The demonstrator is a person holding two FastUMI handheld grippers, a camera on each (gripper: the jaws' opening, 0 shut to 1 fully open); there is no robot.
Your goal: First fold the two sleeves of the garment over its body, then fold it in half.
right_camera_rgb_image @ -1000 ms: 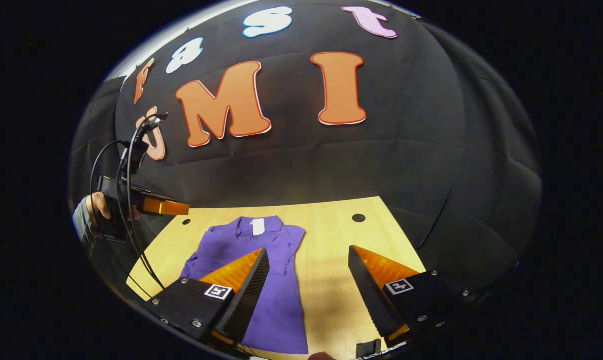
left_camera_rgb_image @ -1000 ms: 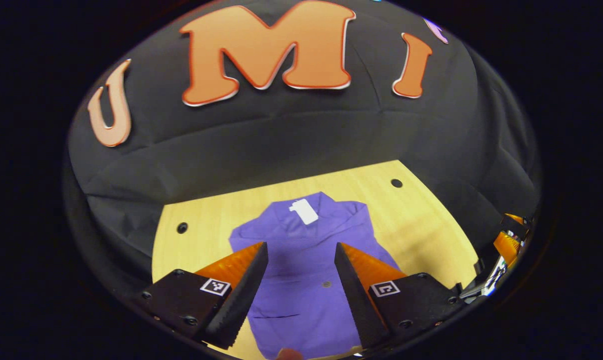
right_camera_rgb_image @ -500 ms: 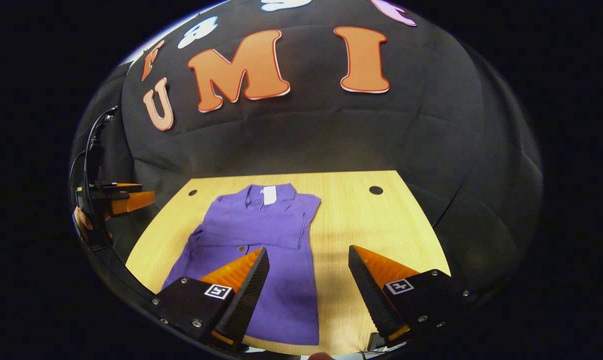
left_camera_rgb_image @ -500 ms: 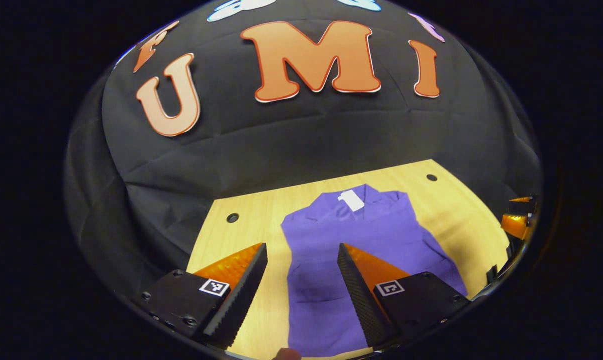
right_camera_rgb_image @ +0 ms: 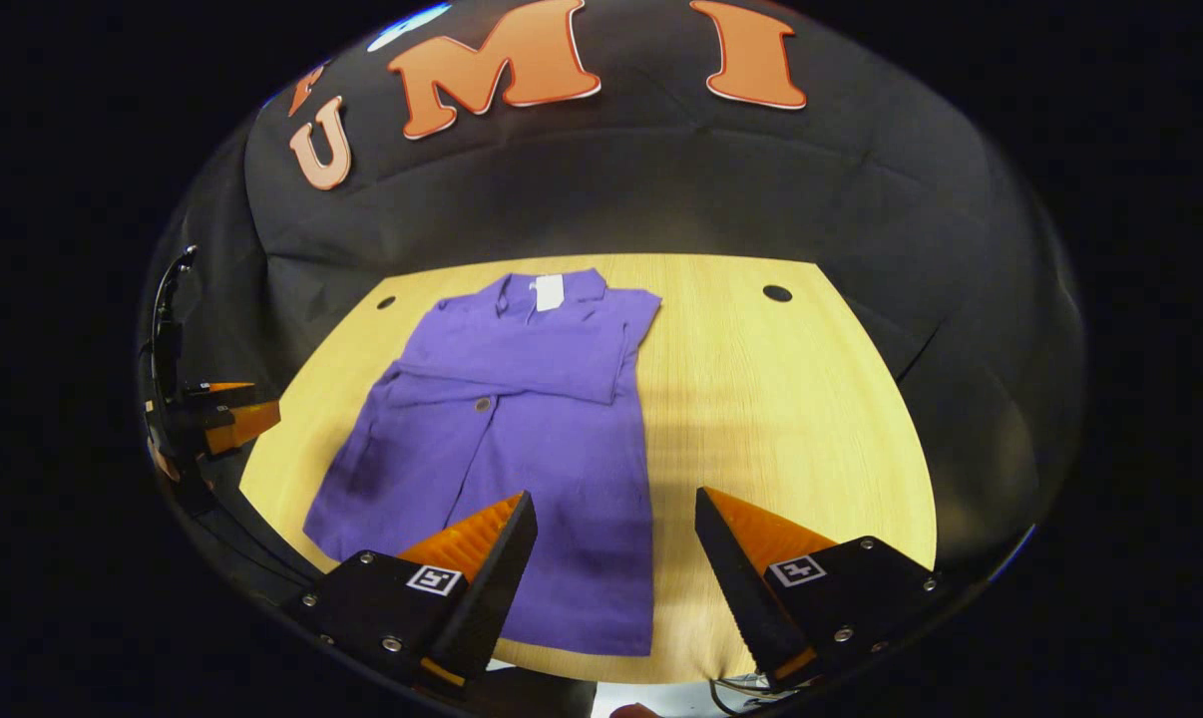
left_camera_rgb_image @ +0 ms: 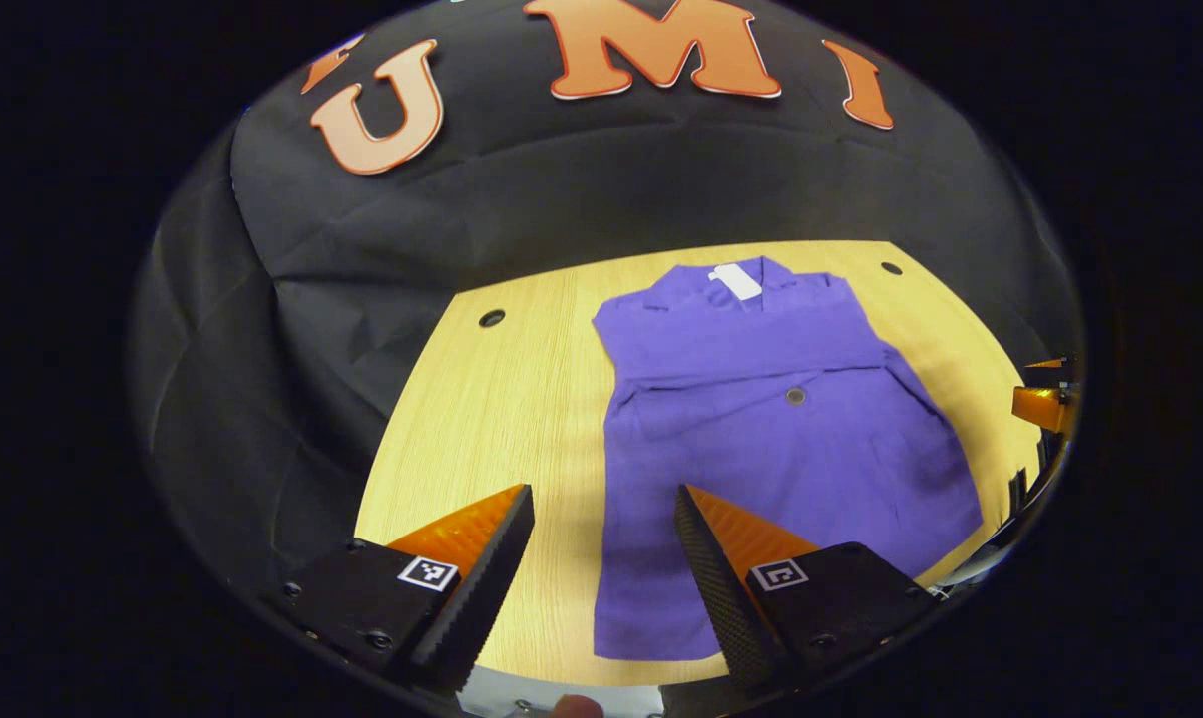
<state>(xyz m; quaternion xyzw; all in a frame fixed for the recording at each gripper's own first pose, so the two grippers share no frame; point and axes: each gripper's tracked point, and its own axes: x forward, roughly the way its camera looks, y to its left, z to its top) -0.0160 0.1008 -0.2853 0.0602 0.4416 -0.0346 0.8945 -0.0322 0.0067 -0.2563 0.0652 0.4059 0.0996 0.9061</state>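
Note:
A purple shirt (left_camera_rgb_image: 761,439) (right_camera_rgb_image: 522,419) lies flat on the wooden table, collar and white tag toward the booth wall, both sleeves folded across its chest. My left gripper (left_camera_rgb_image: 601,588) is open above the shirt's near left hem corner, holding nothing. My right gripper (right_camera_rgb_image: 611,588) is open above the shirt's near right hem corner, its left finger over the cloth, its right finger over bare wood. The other gripper (right_camera_rgb_image: 227,414) appears at the left edge of the right gripper view, and at the right edge of the left gripper view (left_camera_rgb_image: 1045,404).
The light wooden table (left_camera_rgb_image: 502,419) (right_camera_rgb_image: 781,419) has small dark holes (left_camera_rgb_image: 492,318) (right_camera_rgb_image: 777,293) near its far corners. Black cloth drapes behind and beside it. The table's near edge runs just below both grippers.
Both views have tilted down and drawn back toward the near edge, so the whole shirt down to its hem now shows. Both grippers stay open.

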